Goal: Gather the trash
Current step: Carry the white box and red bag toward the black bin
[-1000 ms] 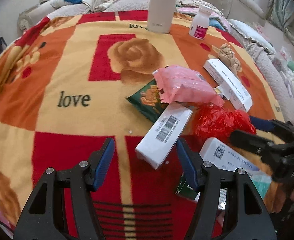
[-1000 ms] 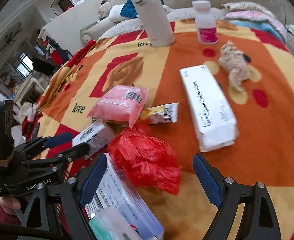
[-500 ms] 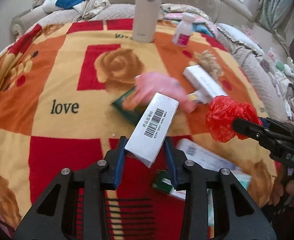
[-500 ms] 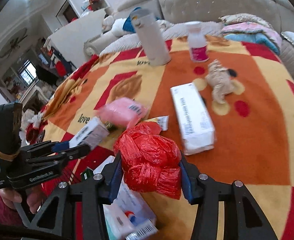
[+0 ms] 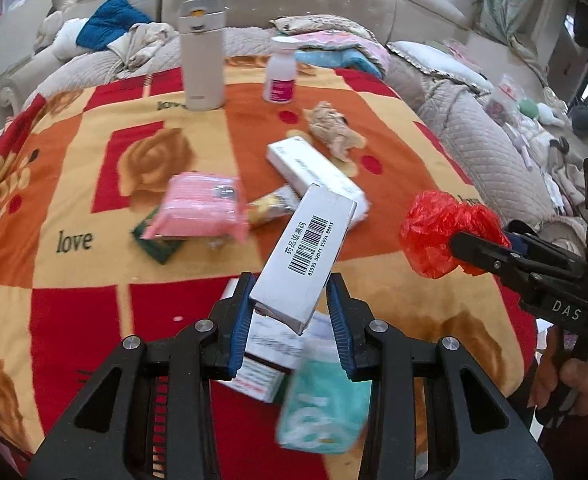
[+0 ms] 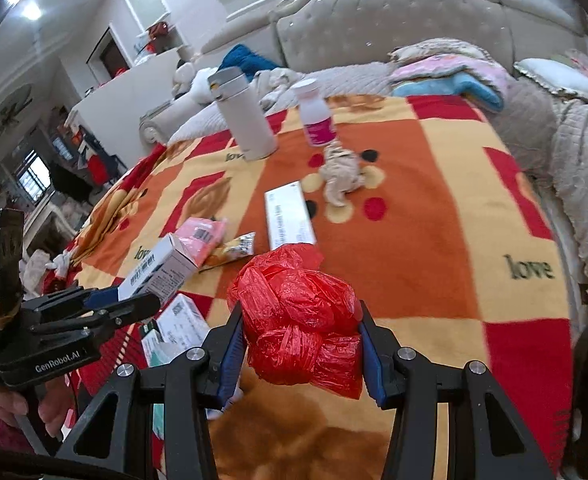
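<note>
Left gripper (image 5: pixel 290 312): jaws clamped on the lower end of a white barcoded carton (image 5: pixel 305 260), held tilted above the bed's blanket (image 5: pixel 74 184), clear of the litter below. Probably light and hollow; stiff along its edges yet crushable across the broad faces, so a moderate squeeze near the end flap, as now, seems right. Long overhang beyond the pads, so likely to pivot if swung fast.

Right gripper (image 6: pixel 299 344): jaws closed on a crumpled red plastic bag (image 6: pixel 297 312), also lifted off the blanket. Soft, very light, slick film; compresses freely, may slip out or spring open, so best pinched through the bunched middle.

Waiting on the blanket: pink packet (image 5: pixel 198 208), long white box (image 5: pixel 313 168), small snack wrapper (image 5: pixel 270 208), crumpled tissue (image 5: pixel 333 132), teal pack (image 5: pixel 325 404) nearest the left gripper. No bin visible in either view.
</note>
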`<action>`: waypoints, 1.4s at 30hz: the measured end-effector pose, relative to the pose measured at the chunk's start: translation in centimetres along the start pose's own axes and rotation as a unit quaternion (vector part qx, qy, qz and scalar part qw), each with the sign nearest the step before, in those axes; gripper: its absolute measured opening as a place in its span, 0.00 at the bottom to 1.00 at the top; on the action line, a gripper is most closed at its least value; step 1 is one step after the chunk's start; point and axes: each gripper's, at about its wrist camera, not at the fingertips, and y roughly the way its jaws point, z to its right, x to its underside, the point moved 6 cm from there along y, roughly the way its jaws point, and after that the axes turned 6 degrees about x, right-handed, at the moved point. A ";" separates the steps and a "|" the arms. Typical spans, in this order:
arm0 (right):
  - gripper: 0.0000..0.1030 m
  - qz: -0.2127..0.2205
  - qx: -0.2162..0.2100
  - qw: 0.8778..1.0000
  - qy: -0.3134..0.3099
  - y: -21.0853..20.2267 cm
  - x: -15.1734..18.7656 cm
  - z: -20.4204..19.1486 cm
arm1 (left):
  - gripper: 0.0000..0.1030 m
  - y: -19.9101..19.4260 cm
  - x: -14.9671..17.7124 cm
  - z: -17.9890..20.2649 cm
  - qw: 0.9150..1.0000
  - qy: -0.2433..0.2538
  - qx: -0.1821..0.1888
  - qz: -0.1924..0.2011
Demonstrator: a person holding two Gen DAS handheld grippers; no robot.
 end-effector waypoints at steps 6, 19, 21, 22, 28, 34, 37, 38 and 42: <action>0.47 0.007 0.016 1.000 0.018 -1.4 0.6 2.5 | 0.33 0.8 -0.2 3.5 1.000 0.017 0.011 -0.004; 0.47 0.025 0.057 0.996 0.069 -5.1 2.5 9.5 | 0.32 3.2 -0.4 11.4 0.997 0.058 0.044 -0.019; 0.47 0.028 0.065 0.994 0.078 -5.8 2.8 10.8 | 0.32 3.6 -0.4 12.7 0.996 0.066 0.050 -0.021; 0.47 0.029 0.068 0.994 0.081 -6.1 3.0 11.3 | 0.32 3.8 -0.4 13.2 0.996 0.069 0.052 -0.022; 0.47 0.039 0.091 0.989 0.111 -8.0 3.8 15.0 | 0.32 4.9 -0.4 16.8 0.993 0.086 0.068 -0.031; 0.47 0.045 0.113 0.983 0.135 -9.6 4.8 18.3 | 0.32 6.0 -0.1 20.5 0.990 0.105 0.081 -0.040; 0.47 0.048 0.123 0.979 0.155 -10.4 5.6 20.2 | 0.32 6.7 0.1 22.3 0.988 0.113 0.090 -0.047; 0.47 0.048 0.126 0.978 0.160 -10.6 5.9 20.8 | 0.32 7.0 0.1 22.9 0.988 0.114 0.094 -0.050; 0.47 0.048 0.140 0.973 0.176 -11.3 6.8 22.7 | 0.32 8.0 0.4 25.1 0.985 0.121 0.106 -0.062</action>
